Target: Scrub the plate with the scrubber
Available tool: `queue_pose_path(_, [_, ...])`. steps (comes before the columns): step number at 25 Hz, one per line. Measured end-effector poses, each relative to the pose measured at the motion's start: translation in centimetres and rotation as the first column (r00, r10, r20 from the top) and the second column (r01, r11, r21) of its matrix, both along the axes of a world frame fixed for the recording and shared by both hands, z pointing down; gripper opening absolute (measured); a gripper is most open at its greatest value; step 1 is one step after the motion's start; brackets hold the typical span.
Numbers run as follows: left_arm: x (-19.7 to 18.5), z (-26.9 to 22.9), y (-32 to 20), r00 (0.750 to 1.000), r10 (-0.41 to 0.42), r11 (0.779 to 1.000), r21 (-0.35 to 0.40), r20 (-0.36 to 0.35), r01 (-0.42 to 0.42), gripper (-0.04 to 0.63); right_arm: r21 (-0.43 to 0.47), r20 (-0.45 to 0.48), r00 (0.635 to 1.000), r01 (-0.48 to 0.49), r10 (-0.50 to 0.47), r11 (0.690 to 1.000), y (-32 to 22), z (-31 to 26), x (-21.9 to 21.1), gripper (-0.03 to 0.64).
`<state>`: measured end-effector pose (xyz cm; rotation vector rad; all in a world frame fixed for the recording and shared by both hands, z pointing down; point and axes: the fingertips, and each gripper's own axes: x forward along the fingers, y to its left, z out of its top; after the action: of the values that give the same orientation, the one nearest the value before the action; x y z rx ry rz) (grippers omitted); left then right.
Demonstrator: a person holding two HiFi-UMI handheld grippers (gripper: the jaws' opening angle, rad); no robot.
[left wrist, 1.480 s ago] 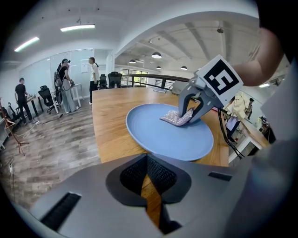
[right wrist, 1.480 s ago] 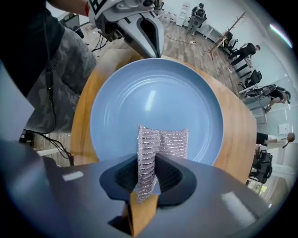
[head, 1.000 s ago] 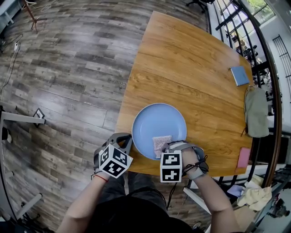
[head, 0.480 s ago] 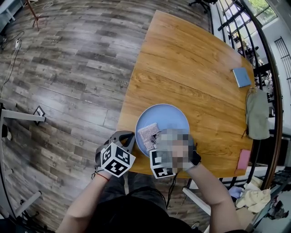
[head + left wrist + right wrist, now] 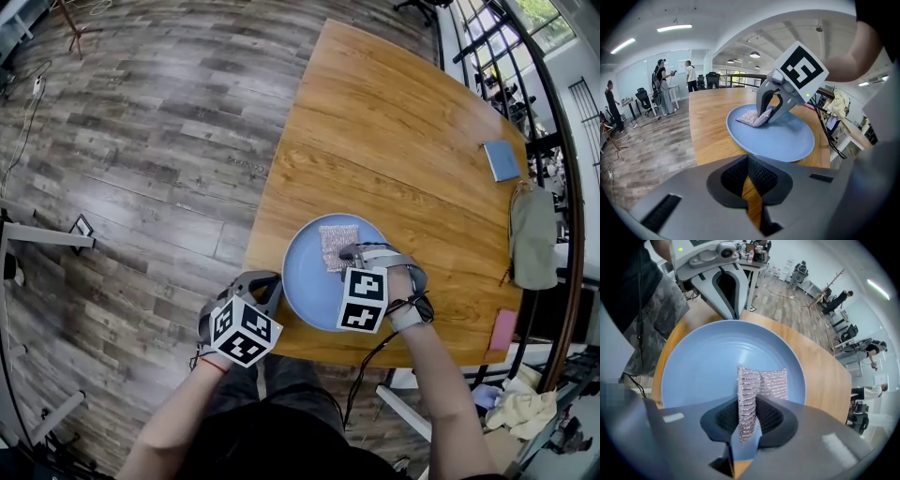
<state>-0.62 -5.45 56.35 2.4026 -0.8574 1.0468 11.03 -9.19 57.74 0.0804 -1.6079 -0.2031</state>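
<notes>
A round blue plate (image 5: 314,281) lies near the front edge of the wooden table (image 5: 403,141). My right gripper (image 5: 352,253) points steeply down over the plate's far half and is shut on a silvery mesh scrubber (image 5: 336,246). In the right gripper view the scrubber (image 5: 759,383) runs up between the jaws of the right gripper (image 5: 745,427) and lies on the plate (image 5: 712,366). My left gripper (image 5: 268,281) is shut with nothing in it, its tips at the plate's left rim. The left gripper view shows the plate (image 5: 787,138), the scrubber (image 5: 751,117) and the right gripper (image 5: 769,111) ahead.
At the table's far right lie a blue notebook (image 5: 503,159), a grey-green bag (image 5: 531,234) and a pink card (image 5: 502,326). The table's left edge drops to a plank floor (image 5: 141,169). People stand in the background of both gripper views.
My right gripper has dragged the scrubber from the plate's near edge, across its left side, to its far half. The left gripper has stayed at the rim.
</notes>
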Motion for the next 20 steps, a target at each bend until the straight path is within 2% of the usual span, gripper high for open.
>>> queue_pose_path(5, [0.0,0.1,0.1,1.0,0.006,1.0,-0.006,0.003,-0.006,-0.003,-0.018,0.003,0.989,-0.147,0.147,0.989,1.3,-0.1,2.3,0.086])
queue_pose_path(11, [0.1,0.3,0.3,1.0,0.008,1.0,-0.012,0.013,-0.008,-0.003,-0.158,-0.007,0.956,-0.289,0.292,0.944,4.7,-0.4,4.3,0.087])
queue_pose_path(14, [0.1,0.4,0.3,1.0,0.011,1.0,-0.015,0.016,-0.011,-0.003,-0.269,-0.026,0.934,-0.349,0.356,0.898,6.8,-0.9,4.2,0.087])
queue_pose_path(17, [0.2,0.5,0.5,1.0,0.017,1.0,-0.022,0.018,-0.016,-0.003,-0.394,-0.032,0.904,-0.404,0.427,0.825,8.4,-1.7,3.4,0.087])
queue_pose_path(20, [0.3,0.6,0.6,1.0,0.02,1.0,-0.024,0.021,-0.02,-0.003,-0.513,-0.022,0.888,-0.405,0.46,0.757,9.7,-2.2,2.5,0.087])
